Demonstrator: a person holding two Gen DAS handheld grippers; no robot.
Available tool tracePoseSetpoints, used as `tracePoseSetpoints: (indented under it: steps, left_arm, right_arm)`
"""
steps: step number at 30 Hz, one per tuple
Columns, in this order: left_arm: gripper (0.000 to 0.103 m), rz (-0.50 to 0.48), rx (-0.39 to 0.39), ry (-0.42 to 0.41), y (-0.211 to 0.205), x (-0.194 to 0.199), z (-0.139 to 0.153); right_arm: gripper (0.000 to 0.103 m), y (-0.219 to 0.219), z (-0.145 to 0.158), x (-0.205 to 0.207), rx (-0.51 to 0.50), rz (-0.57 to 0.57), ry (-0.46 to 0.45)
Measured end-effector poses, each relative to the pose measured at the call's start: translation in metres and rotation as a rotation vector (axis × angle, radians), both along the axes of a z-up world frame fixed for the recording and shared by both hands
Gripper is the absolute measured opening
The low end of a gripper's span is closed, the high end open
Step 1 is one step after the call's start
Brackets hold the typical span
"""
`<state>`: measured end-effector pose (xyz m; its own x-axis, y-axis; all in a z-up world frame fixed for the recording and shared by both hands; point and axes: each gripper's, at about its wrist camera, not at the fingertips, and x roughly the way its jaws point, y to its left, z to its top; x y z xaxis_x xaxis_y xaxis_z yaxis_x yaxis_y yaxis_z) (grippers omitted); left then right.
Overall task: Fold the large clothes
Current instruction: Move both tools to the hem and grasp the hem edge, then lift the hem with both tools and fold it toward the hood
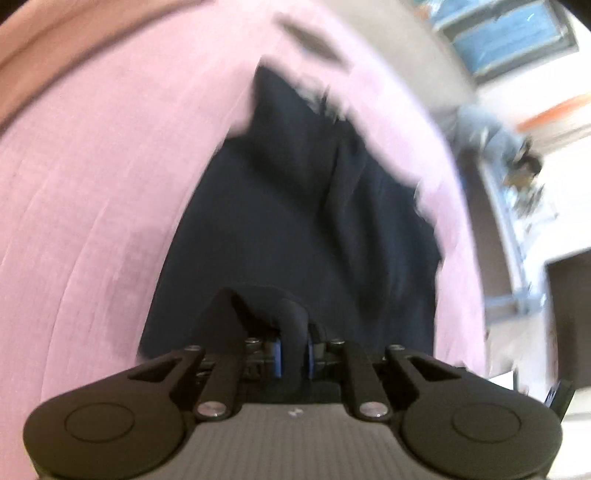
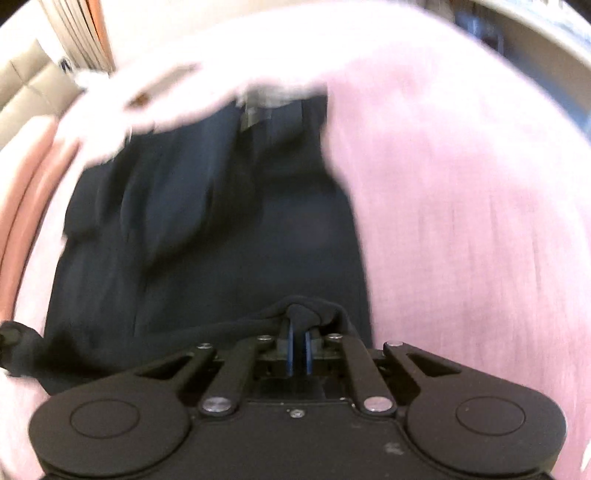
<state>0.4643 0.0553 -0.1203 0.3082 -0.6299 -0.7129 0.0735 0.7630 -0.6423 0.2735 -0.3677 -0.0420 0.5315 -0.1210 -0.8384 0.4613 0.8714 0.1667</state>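
A dark navy garment point(image 1: 295, 221) lies spread over a pink sheet point(image 1: 92, 221), running away from both cameras toward its far end, with long soft creases along its length. In the right wrist view the same garment point(image 2: 192, 229) fills the left and middle of the picture, and its far end shows a paler strip with what may be a label (too blurred to read). Both pictures are smeared by motion.

The left gripper point(image 1: 294, 354) is pinching a bunched fold of the garment's near edge: the cloth rises in a hump and passes down between the two blue pads point(image 1: 277, 356), which are pressed close against it. The right gripper point(image 2: 298, 350) likewise grips a twisted wad of the near edge, its blue pads point(image 2: 291, 350) nearly together with fabric squeezed between them. From that wad a thick rolled hem trails off to the left, ending in a dark lump at the picture's left border.

The pink sheet point(image 2: 461, 221) surrounds the garment on every visible side. Beyond it, the left wrist view shows a bright room at the right edge with a window point(image 1: 517, 33) high up and blurred clutter below it. The right wrist view shows beige cushions point(image 2: 26, 92) at the upper left (padded, with seams) just beside the sheet's edge.
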Motion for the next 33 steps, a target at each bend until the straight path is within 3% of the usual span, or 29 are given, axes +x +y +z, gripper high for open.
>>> tracePoseSetpoints:
  steps: [1,3,4,5,6,8,12,16,19,23,27,30,33]
  left_arm:
    - [0.024,0.036,-0.003,-0.015,0.0,0.017,-0.002]
    - [0.029,0.09,-0.034,-0.045,0.0,0.044,-0.002]
    - [0.035,0.119,-0.05,-0.069,0.002,0.056,0.0]
    - [0.043,0.14,-0.047,-0.081,0.002,0.062,0.002]
    - [0.047,0.151,-0.038,-0.093,0.006,0.069,0.002]
    - [0.058,0.142,-0.003,-0.12,0.006,0.073,0.005]
    - [0.058,0.014,0.089,-0.112,-0.012,0.076,-0.007]
    - [0.058,-0.119,0.221,-0.169,-0.031,0.083,-0.021]
    - [0.058,-0.191,0.277,-0.182,-0.047,0.091,-0.031]
    - [0.058,-0.226,0.324,-0.193,-0.058,0.1,-0.042]
    - [0.059,-0.197,0.328,-0.189,-0.062,0.107,-0.052]
    - [0.06,-0.178,0.337,-0.181,-0.065,0.108,-0.058]
    - [0.057,-0.182,0.323,-0.188,-0.07,0.106,-0.06]
  right_arm:
    - [0.009,-0.01,0.0,0.015,0.001,-0.033,-0.014]
    - [0.027,-0.029,0.0,0.032,0.026,-0.081,-0.042]
    - [0.052,-0.034,0.004,0.035,0.015,-0.1,-0.061]
    - [0.067,-0.036,0.008,0.035,-0.021,-0.1,-0.073]
    - [0.07,-0.034,0.008,0.034,-0.056,-0.088,-0.075]
    - [0.07,-0.037,0.005,0.031,-0.121,-0.047,-0.043]
    - [0.069,-0.034,-0.015,0.041,-0.133,0.055,0.016]
    - [0.069,-0.025,-0.036,0.066,-0.138,0.14,0.027]
    - [0.069,-0.031,-0.043,0.084,-0.139,0.168,0.026]
    - [0.069,-0.044,-0.052,0.101,-0.077,0.176,0.016]
    - [0.067,-0.051,-0.062,0.106,0.0,0.173,0.034]
    - [0.061,-0.047,-0.07,0.107,0.017,0.179,0.035]
    - [0.032,-0.041,-0.072,0.106,-0.003,0.201,0.039]
